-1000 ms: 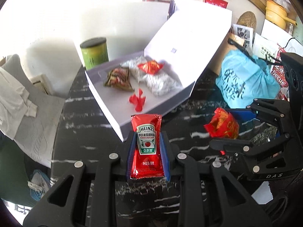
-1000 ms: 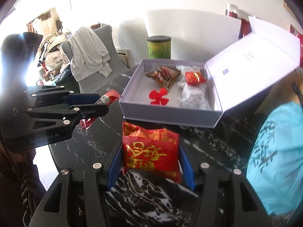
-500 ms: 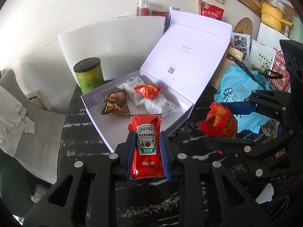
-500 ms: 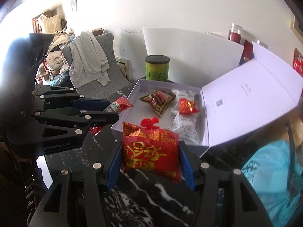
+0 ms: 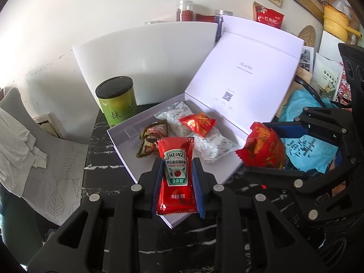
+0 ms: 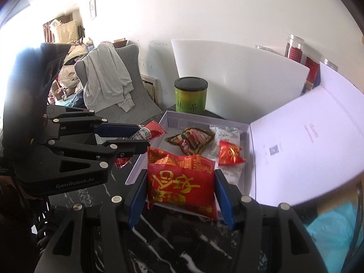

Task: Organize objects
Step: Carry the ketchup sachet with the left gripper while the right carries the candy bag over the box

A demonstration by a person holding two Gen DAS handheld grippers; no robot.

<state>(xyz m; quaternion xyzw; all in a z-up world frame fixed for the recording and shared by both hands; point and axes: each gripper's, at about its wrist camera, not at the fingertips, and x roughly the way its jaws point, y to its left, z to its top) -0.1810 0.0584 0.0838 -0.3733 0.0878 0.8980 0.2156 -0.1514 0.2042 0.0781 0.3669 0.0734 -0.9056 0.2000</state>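
Observation:
My left gripper (image 5: 177,177) is shut on a red Heinz ketchup packet (image 5: 176,173), held above the near edge of the open white box (image 5: 127,157). My right gripper (image 6: 180,186) is shut on a red snack packet with gold print (image 6: 179,179), held over the box's near rim (image 6: 136,170). Inside the box lie a brown snack packet (image 5: 151,142), a white wrapped packet (image 5: 209,145) and a small red packet (image 5: 198,122). Each gripper shows in the other's view, the left one (image 6: 127,138) and the right one (image 5: 273,147).
A green tea tin (image 5: 117,100) stands behind the box on the black marble table (image 5: 102,150). The box lid (image 5: 245,77) stands open to the right. A turquoise bag (image 5: 307,141) lies at the right. A grey chair with clothes (image 6: 109,86) stands at the left.
Both grippers have risen and moved forward over the box with their packets. The red propeller-shaped piece in the box is now hidden behind the packets.

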